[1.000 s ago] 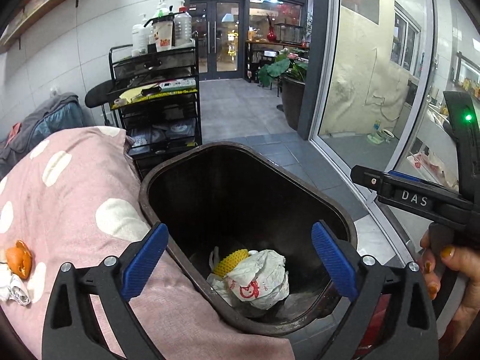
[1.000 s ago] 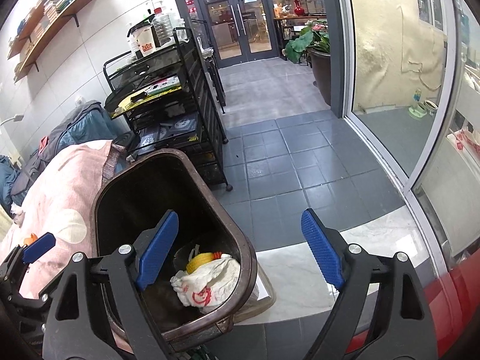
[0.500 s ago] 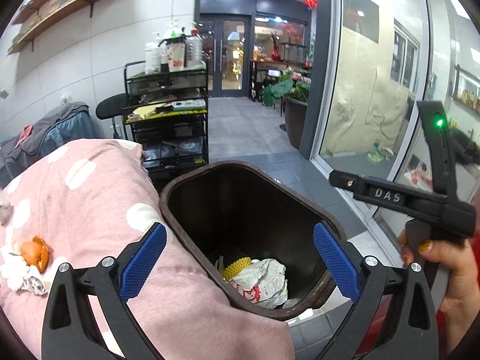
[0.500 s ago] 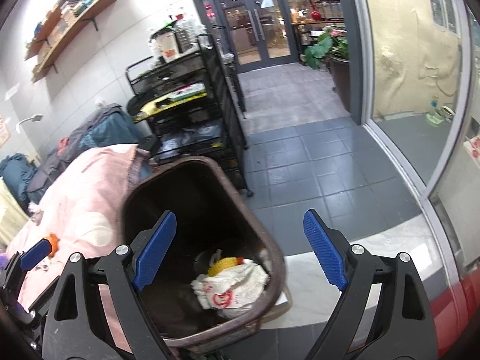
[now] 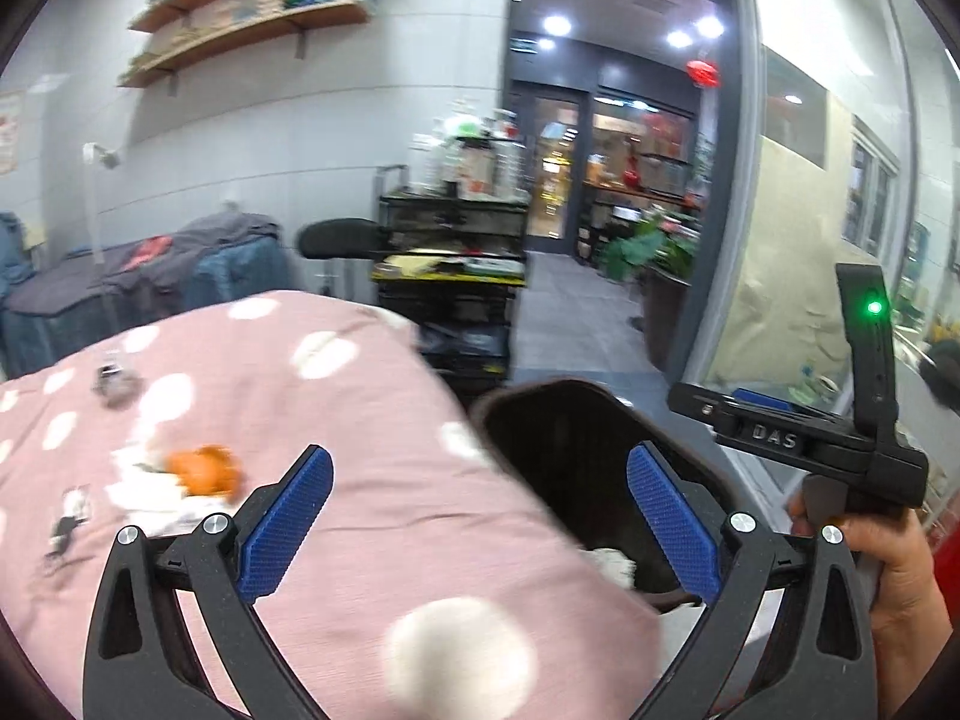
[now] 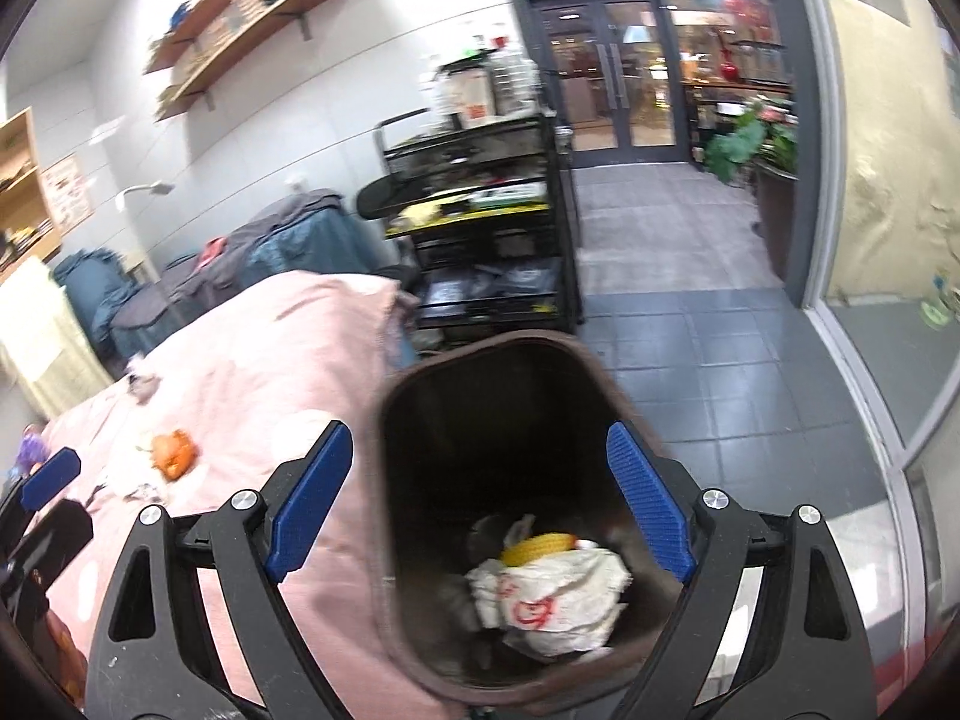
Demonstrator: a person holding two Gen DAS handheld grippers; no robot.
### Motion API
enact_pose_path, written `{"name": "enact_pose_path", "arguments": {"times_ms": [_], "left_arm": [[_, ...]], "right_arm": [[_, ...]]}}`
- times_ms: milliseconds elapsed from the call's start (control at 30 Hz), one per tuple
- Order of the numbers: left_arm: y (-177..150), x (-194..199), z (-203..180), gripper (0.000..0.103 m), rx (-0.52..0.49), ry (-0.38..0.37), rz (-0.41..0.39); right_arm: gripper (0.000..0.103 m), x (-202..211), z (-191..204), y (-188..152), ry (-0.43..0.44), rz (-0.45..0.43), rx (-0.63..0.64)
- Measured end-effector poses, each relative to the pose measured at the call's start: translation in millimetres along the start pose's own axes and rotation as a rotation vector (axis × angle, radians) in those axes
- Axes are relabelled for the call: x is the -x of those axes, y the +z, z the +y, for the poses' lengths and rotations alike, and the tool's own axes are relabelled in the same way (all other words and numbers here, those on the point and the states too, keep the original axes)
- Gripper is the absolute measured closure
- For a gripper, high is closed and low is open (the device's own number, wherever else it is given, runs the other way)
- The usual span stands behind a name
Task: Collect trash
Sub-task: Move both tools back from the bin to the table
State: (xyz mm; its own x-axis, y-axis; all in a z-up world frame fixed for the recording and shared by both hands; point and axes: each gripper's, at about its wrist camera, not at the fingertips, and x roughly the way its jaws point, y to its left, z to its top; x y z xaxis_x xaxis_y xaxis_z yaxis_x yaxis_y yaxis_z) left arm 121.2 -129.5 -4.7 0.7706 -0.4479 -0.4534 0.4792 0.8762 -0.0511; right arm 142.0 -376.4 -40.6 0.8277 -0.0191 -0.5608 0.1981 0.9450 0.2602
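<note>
A dark brown trash bin (image 6: 420, 540) stands beside a pink polka-dot covered surface (image 5: 372, 420); it also shows in the left wrist view (image 5: 540, 414). Inside lie a crumpled white wrapper with red print (image 6: 552, 600) and a yellow corn cob (image 6: 540, 545). An orange peel (image 5: 201, 471) on white tissue (image 5: 141, 489) lies on the pink cover, also in the right wrist view (image 6: 173, 453). My left gripper (image 5: 477, 525) is open and empty over the cover's edge. My right gripper (image 6: 480, 510) is open and empty above the bin; its body shows in the left wrist view (image 5: 798, 438).
A small grey scrap (image 5: 114, 384) and a dark scrap (image 5: 66, 525) lie on the cover. A black wire cart (image 6: 486, 222) stands behind the bin. Grey tiled floor (image 6: 690, 330), a potted plant (image 6: 756, 144) and glass walls lie to the right.
My left gripper has swung left and up from over the bin toward the pink cover; the orange peel is now nearer its fingers. The right gripper has risen slightly and stays over the bin.
</note>
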Motion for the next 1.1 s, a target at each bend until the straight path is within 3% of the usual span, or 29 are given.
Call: {"name": "enact_pose_path", "arguments": {"times_ms": [367, 733, 1100], "left_arm": [[-29.6, 32.1, 92.1, 0.006, 0.134, 0.172, 0.043], [-56.5, 49.2, 169.8, 0.006, 0.231, 0.301, 0.095], [-58.6, 40.6, 206.6, 0.009, 0.296, 0.301, 0.132]], "right_arm": [[0.017, -19.3, 88.7, -8.1, 0.166, 0.065, 0.132], [0.017, -59.3, 181.9, -29.2, 0.352, 0.28, 0.265], [0.018, -111.9, 272.6, -48.2, 0.472, 0.482, 0.442]]}}
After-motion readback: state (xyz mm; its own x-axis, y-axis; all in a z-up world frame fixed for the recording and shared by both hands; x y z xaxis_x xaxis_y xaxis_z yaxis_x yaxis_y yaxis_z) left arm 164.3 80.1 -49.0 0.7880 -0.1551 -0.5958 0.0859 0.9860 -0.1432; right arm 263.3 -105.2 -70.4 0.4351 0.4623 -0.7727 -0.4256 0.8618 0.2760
